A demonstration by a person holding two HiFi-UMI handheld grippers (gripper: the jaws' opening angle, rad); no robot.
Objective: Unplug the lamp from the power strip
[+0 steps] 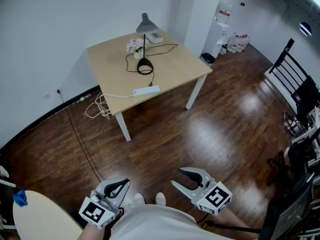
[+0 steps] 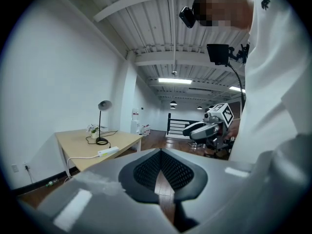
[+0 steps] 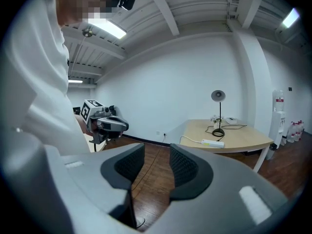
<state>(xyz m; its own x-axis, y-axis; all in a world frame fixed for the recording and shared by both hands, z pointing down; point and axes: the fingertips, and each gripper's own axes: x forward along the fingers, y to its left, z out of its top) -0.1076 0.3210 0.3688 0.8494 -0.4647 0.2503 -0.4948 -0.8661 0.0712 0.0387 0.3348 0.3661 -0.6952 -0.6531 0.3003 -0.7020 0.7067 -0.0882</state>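
Far ahead stands a wooden table (image 1: pixel 175 64) with a black desk lamp (image 1: pixel 145 66) on it. The lamp's black cord (image 1: pixel 161 49) loops over the tabletop. A white power strip (image 1: pixel 147 90) lies near the table's front edge. Both grippers hang low near the person's body, well away from the table. My left gripper (image 1: pixel 120 185) (image 2: pixel 161 151) has its pads meeting at the tips with nothing between them. My right gripper (image 1: pixel 181 178) (image 3: pixel 157 150) stands open and empty. The lamp (image 3: pixel 219 113) and the strip (image 3: pixel 212 143) show small in the right gripper view, and the lamp (image 2: pixel 101 123) and strip (image 2: pixel 108 151) also in the left gripper view.
Dark wooden floor lies between me and the table. The strip's white cable (image 1: pixel 97 106) coils on the floor by the wall socket (image 1: pixel 59 91). A small flower pot (image 1: pixel 136 46) and a white box (image 1: pixel 155 36) share the tabletop. A water dispenser (image 1: pixel 220 26) stands behind, a black railing (image 1: pixel 290 69) at the right, a pale round table (image 1: pixel 40 216) at the lower left.
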